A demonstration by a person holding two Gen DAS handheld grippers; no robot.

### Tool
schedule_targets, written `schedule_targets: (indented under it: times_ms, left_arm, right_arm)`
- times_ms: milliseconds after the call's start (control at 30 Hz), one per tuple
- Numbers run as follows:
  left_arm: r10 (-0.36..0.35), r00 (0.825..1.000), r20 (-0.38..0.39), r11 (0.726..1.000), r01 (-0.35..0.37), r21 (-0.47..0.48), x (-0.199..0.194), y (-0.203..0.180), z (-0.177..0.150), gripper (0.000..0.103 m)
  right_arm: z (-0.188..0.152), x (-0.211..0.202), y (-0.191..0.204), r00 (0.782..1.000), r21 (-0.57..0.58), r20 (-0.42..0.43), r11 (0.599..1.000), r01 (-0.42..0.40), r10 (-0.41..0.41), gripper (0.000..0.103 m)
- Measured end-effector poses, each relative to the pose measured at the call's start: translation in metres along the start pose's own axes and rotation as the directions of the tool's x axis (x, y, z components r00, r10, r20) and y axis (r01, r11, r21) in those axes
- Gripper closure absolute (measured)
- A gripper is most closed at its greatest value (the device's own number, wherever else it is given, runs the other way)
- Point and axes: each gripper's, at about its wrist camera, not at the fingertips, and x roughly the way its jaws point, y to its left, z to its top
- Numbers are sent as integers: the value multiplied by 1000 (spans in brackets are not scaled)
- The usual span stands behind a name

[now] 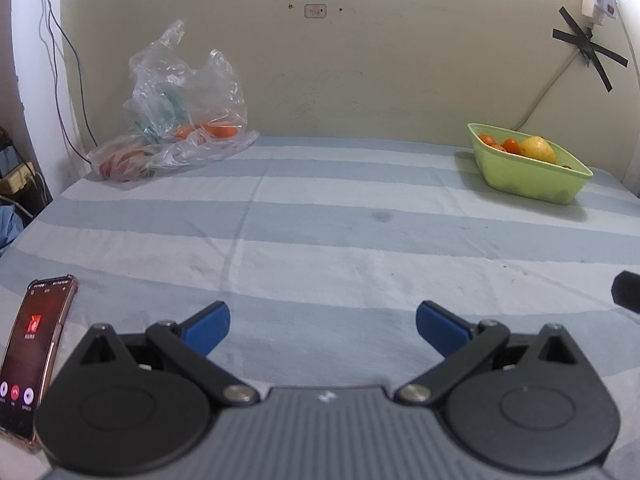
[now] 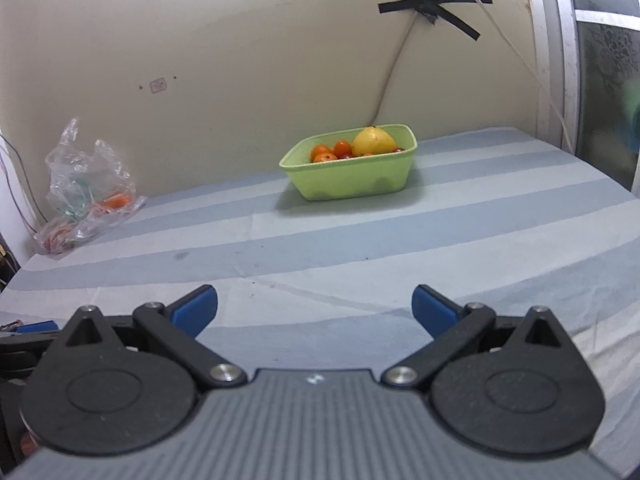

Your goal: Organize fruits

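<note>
A light green bowl [image 2: 352,178] stands at the back of the striped table and holds a yellow fruit [image 2: 374,141] and several small orange fruits [image 2: 325,152]. It also shows in the left wrist view [image 1: 532,178] at the far right. A clear plastic bag [image 1: 180,116] with orange fruit inside [image 1: 208,131] lies at the back left; it shows in the right wrist view [image 2: 86,196] too. My left gripper [image 1: 323,326] is open and empty near the front of the table. My right gripper [image 2: 315,310] is open and empty, facing the bowl from a distance.
A phone [image 1: 34,354] with a lit screen lies at the front left. The striped cloth [image 1: 320,240] covers the table. Cables [image 1: 64,80] hang at the left wall, and a cord with black tape [image 2: 436,6] runs down the wall behind the bowl.
</note>
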Motion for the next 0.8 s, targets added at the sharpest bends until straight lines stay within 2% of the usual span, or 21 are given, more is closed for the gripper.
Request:
schedule_targets:
  times_ms: [533,800]
  left_arm:
    - [-27,1000,-1,999,27,22,-4,-6,-6,0]
    - [-28,1000,2,999,28,33,-4,-7,-6,0]
  right_arm:
    - [4,-6,-26,998,73,18,995,61,-62,0]
    - [4,0,-25,998,47,-2,997,60,-60,0]
